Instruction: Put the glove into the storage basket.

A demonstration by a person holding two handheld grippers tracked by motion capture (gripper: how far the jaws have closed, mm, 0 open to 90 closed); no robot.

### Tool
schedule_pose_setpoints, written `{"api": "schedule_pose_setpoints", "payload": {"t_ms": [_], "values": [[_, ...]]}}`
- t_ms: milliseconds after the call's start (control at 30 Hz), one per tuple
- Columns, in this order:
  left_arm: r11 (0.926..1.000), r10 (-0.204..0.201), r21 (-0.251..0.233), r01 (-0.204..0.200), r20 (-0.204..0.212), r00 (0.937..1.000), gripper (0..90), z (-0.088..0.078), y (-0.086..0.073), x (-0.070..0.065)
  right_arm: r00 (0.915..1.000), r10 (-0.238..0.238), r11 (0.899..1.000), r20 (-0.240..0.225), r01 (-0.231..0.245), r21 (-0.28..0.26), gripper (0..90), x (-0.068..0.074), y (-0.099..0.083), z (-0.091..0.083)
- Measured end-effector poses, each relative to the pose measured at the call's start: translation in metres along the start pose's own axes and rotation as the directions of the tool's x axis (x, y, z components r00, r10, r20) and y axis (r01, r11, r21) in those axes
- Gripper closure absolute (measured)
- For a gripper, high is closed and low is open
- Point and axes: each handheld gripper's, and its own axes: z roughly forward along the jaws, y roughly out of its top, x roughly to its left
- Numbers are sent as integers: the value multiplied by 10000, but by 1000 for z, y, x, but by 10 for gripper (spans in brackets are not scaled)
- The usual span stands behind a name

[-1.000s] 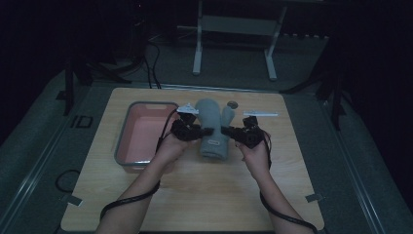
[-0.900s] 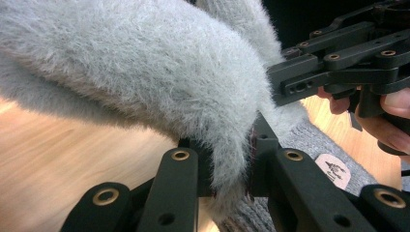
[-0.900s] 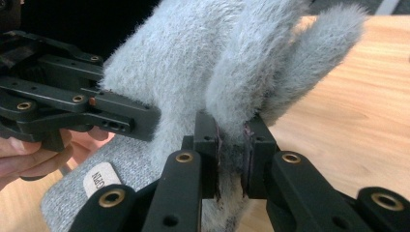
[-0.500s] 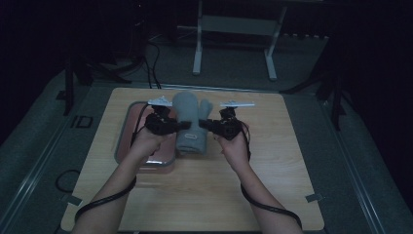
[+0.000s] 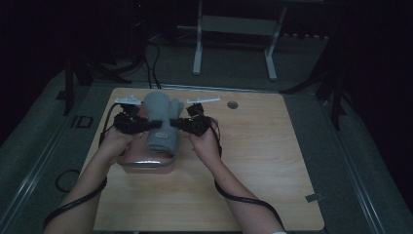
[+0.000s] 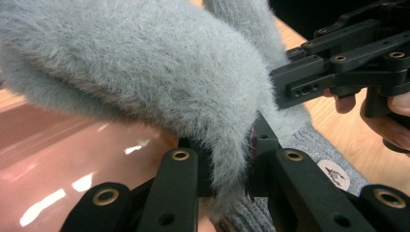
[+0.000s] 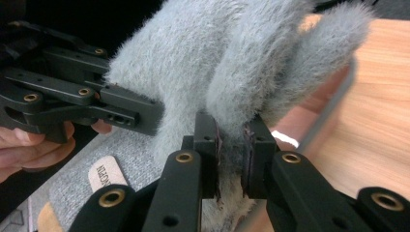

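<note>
A grey fuzzy mitten (image 5: 160,119) with a knit cuff hangs over the pink tray (image 5: 146,165) at the table's left. My left gripper (image 5: 146,125) is shut on the mitten's left edge; in the left gripper view the fur (image 6: 159,82) is pinched between the jaws (image 6: 227,181). My right gripper (image 5: 176,123) is shut on its right edge, fur (image 7: 232,72) squeezed between its jaws (image 7: 231,159). The cuff carries a small label (image 7: 103,178). The tray's glossy pink floor (image 6: 72,154) lies right under the mitten.
The wooden table (image 5: 263,161) spreads open to the right of the tray, with a small round hole (image 5: 232,104) near its back edge. Beyond the table stand a white frame's legs (image 5: 197,48) and cables on the dark floor.
Both grippers have carried the mitten leftward from the table's middle until it hangs over the pink tray. Both stay shut on it.
</note>
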Motion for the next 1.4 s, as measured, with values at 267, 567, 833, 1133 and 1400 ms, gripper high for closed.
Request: {"api": "schedule_pose_setpoints", "payload": {"t_ms": [267,567,833,1133,1400], "values": [[9990,-384,209,391,-335,9987,787,-7,-15,21,10000,-10,9992,-15,11,408,798,12,0,32],[9886,-594,1323,718,-954,9937,786,20,-29,31,9977,-9,9903,675,-85,1385,797,3,-14,64],[9744,-682,2056,912,-1160,9909,786,39,-35,38,9879,-546,9748,1448,214,2220,792,2,-22,82],[9366,-356,3388,894,-1619,9862,779,62,-35,34,9741,-1142,9507,1950,502,3060,768,2,-27,91],[9312,-393,3504,1005,-1777,9833,615,65,-35,34,9761,-1485,9512,1586,971,2930,590,6,-17,76]]}}
